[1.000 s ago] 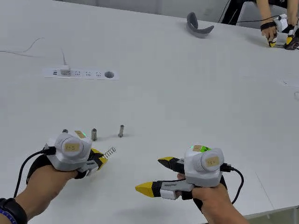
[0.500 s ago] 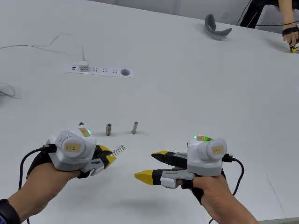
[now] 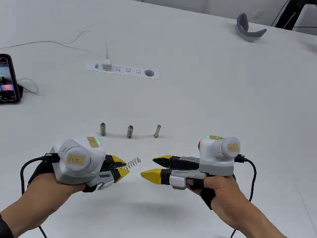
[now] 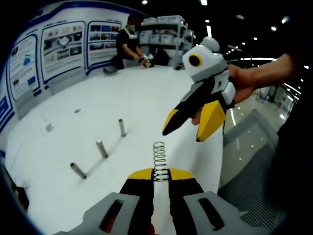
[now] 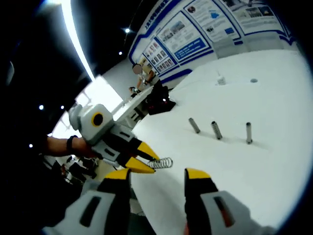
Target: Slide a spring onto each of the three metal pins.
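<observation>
Three short metal pins (image 3: 103,129) (image 3: 130,131) (image 3: 157,131) stand in a row on the white table (image 3: 208,89). The middle pin (image 5: 215,129) looks ribbed, as if a coil sits on it. My left gripper (image 3: 121,169) is shut on one end of a small spring (image 3: 132,162), which sticks out past its yellow tips (image 4: 159,155). It hovers in front of the pins, nearer to me. My right gripper (image 3: 148,168) is open, its tips pointing left at the spring's free end (image 5: 163,163) and just short of it. Nothing lies between its fingers (image 5: 195,175).
A white power strip (image 3: 121,69) with a plugged cable lies behind the pins. A phone (image 3: 7,79) stands at the far left edge. A grey curved piece (image 3: 250,28) rests at the back right. A person (image 4: 128,41) works at the far end of the table.
My right gripper has moved left, closing most of the gap to the left gripper and the spring. The left gripper keeps its hold. The camera has panned, shifting the whole scene.
</observation>
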`<action>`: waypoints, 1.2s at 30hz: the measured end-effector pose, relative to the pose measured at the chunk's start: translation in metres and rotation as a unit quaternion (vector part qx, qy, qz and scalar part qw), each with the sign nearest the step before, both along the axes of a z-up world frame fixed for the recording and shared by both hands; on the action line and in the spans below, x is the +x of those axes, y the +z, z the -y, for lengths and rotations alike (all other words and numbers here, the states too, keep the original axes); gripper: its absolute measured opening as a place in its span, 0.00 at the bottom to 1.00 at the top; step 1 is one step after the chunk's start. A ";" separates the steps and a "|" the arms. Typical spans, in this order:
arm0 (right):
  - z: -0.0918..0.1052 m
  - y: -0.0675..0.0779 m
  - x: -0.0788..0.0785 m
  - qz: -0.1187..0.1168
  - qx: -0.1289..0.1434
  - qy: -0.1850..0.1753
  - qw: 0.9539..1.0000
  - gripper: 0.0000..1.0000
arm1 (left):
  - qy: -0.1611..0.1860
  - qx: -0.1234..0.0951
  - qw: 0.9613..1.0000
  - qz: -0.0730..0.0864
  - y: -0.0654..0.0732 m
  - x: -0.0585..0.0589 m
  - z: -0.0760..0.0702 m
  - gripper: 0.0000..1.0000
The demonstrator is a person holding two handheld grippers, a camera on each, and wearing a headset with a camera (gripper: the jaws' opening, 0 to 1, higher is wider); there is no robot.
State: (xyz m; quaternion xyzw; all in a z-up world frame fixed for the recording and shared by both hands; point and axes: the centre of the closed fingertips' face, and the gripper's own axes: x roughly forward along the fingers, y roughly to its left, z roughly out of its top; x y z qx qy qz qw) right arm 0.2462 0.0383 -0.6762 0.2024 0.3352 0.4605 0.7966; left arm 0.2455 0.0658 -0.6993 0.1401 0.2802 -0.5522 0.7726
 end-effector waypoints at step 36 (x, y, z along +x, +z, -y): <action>-0.021 0.013 0.004 0.008 0.015 0.051 0.999 0.12 | -0.026 -0.009 1.000 0.012 0.014 -0.008 0.008 0.09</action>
